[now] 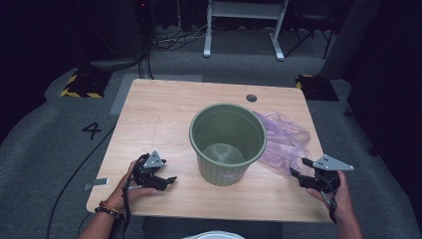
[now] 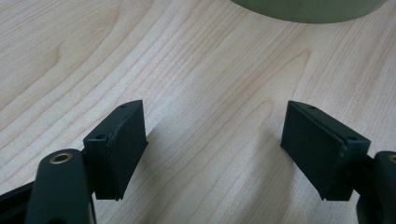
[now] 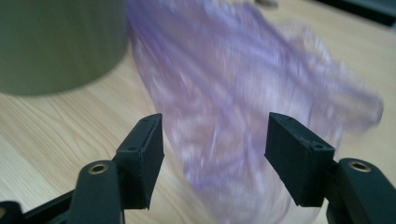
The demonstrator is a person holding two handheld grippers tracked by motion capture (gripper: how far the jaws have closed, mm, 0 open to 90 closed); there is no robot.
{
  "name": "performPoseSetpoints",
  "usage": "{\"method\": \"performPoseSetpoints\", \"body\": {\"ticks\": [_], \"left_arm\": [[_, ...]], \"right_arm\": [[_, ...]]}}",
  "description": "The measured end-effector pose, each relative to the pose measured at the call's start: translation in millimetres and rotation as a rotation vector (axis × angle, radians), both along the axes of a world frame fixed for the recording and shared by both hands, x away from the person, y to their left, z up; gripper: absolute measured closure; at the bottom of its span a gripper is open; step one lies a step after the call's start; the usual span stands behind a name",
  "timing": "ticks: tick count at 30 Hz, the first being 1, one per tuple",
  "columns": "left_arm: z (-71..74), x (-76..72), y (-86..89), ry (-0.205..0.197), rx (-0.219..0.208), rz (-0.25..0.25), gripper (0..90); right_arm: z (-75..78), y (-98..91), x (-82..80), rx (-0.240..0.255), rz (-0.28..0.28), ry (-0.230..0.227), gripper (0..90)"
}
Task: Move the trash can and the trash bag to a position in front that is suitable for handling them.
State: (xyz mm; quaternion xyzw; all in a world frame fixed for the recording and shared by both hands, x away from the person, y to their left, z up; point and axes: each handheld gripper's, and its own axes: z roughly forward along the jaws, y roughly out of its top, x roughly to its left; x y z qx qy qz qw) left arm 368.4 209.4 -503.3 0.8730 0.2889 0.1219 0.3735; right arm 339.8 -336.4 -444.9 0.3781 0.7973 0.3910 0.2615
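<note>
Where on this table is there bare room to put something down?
Bare wood lies along the far edge behind the green bin, and across the whole left side beyond the left tool. Right of the bin it is crowded: the purple bag sprawls toward the right tool.

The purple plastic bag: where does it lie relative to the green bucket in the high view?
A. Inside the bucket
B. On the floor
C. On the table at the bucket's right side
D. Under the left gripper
C: the purple plastic bag lies crumpled on the table just right of the green bucket.

purple bag (image 3: 243, 107) blurred, bin (image 2: 308, 9) cut off
</note>
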Motion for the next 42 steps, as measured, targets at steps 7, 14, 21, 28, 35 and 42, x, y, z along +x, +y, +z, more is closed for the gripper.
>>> {"method": "performPoseSetpoints", "body": {"ticks": [7, 14, 21, 28, 35, 42], "left_arm": [[0.0, -0.1, -2.3, 0.002, 0.0, -0.002, 22.0], [0.1, -0.5, -5.6, 0.002, 0.002, -0.007, 21.3], [-0.1, -1.5, -20.7, 0.008, 0.011, -0.028, 16.1], [-0.2, -1.6, -39.1, 0.017, 0.016, -0.009, 12.8], [0.0, 1.6, -61.0, 0.017, 0.016, -0.028, 12.7], [0.7, 18.4, -79.1, 0.005, 0.016, 0.016, 15.6]], "right_arm": [[21.4, 7.6, 9.1, 0.032, 0.033, -0.089, 44.6], [9.7, 44.3, 24.3, 0.049, 0.142, -0.054, 36.0], [-14.0, 85.3, 23.9, 0.053, 0.27, 0.008, 27.2], [-24.4, 110.3, 18.9, 0.087, 0.346, 0.027, 26.0], [-30.9, 131.3, 18.5, 0.082, 0.354, 0.028, 24.7], [-32.2, 143.8, 27.3, 0.085, 0.317, 0.011, 25.7]]}}
